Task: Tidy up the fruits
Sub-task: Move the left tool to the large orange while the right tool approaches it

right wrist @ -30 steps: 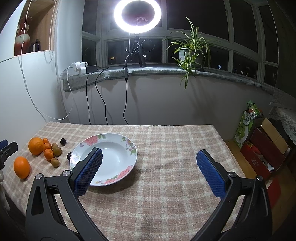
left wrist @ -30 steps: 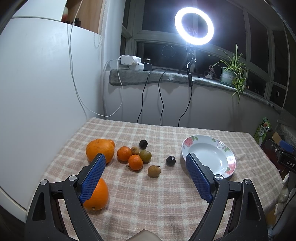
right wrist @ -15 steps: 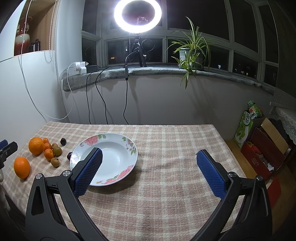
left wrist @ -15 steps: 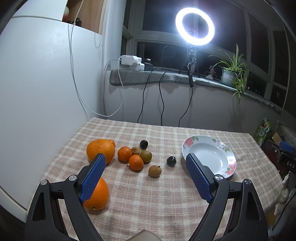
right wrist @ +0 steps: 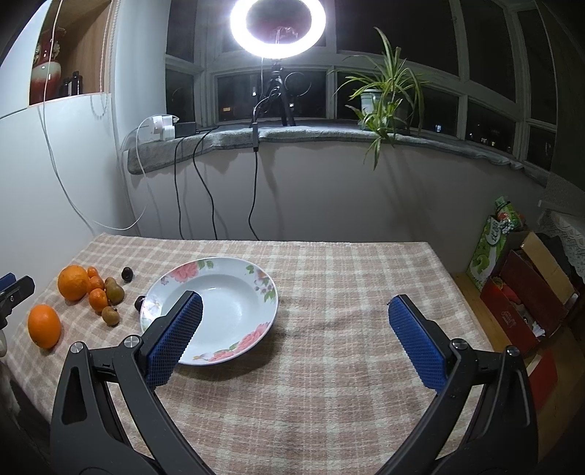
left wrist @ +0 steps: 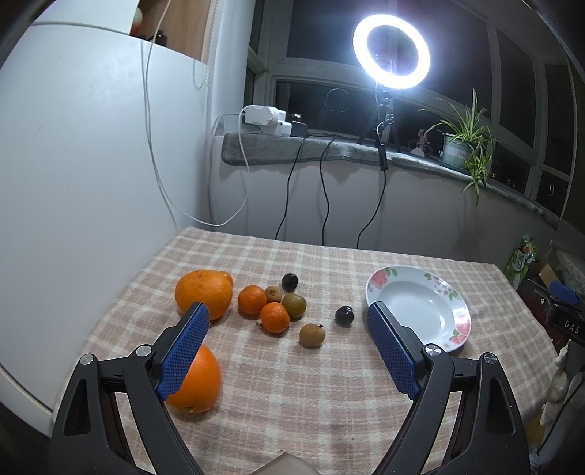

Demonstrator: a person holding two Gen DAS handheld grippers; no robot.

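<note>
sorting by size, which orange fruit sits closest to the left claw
The smooth orange alone at the near edge, partly behind the left claw's finger; the others lie farther back.

You had a lit ring light (right wrist: 278, 27) on the windowsill (right wrist: 329, 133), a potted plant (right wrist: 384, 93) beside it, chargers (left wrist: 265, 118) with hanging cables, and boxes (right wrist: 526, 288) on the floor.

Floral white plate (right wrist: 256, 292), checked tablecloth (right wrist: 347, 277)
</note>
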